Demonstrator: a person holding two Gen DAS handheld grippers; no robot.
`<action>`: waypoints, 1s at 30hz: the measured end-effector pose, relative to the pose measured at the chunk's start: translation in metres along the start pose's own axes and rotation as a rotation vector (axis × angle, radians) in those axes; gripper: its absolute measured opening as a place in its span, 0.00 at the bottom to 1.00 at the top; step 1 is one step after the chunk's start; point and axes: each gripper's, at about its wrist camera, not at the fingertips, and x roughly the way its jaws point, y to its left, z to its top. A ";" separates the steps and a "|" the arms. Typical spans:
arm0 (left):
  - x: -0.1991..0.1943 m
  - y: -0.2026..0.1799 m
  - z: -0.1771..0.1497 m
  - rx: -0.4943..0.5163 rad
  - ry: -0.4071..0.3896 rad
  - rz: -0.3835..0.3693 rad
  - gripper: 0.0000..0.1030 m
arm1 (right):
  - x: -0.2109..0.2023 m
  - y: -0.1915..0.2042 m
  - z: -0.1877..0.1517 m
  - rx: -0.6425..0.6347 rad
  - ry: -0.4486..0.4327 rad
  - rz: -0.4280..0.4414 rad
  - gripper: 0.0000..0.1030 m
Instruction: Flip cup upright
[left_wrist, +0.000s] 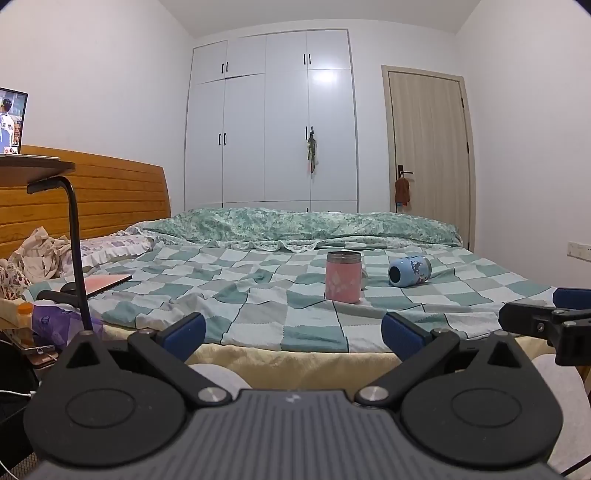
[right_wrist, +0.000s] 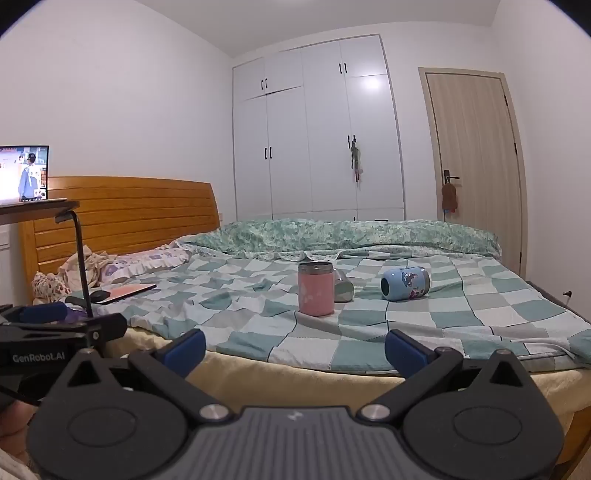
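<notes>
A light blue cup (left_wrist: 410, 271) (right_wrist: 405, 283) lies on its side on the checkered bedspread (left_wrist: 258, 295) (right_wrist: 461, 314), its dark mouth facing me and to the left. A pink cup (left_wrist: 342, 277) (right_wrist: 316, 288) stands upright to its left. A grey metal cup (right_wrist: 343, 286) lies just behind the pink one. My left gripper (left_wrist: 293, 334) is open and empty, short of the bed's near edge. My right gripper (right_wrist: 294, 349) is open and empty too, also short of the edge. Each gripper shows at the side of the other's view.
A black stand (left_wrist: 79, 251) carries a small table with a lit laptop (right_wrist: 24, 173) at the left. A flat tablet (left_wrist: 105, 282) and crumpled cloth lie near the wooden headboard (right_wrist: 125, 210). A rolled duvet (left_wrist: 303, 225) lies along the far side. Wardrobe and door stand behind.
</notes>
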 end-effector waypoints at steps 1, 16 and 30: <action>0.000 0.000 0.000 0.000 0.000 -0.001 1.00 | 0.000 0.000 0.000 -0.001 0.000 0.000 1.00; 0.003 0.000 0.002 0.000 0.000 0.001 1.00 | 0.000 0.000 0.000 0.007 -0.004 0.001 1.00; 0.002 0.000 0.004 -0.001 0.001 0.001 1.00 | 0.004 -0.001 -0.002 0.011 -0.005 0.000 1.00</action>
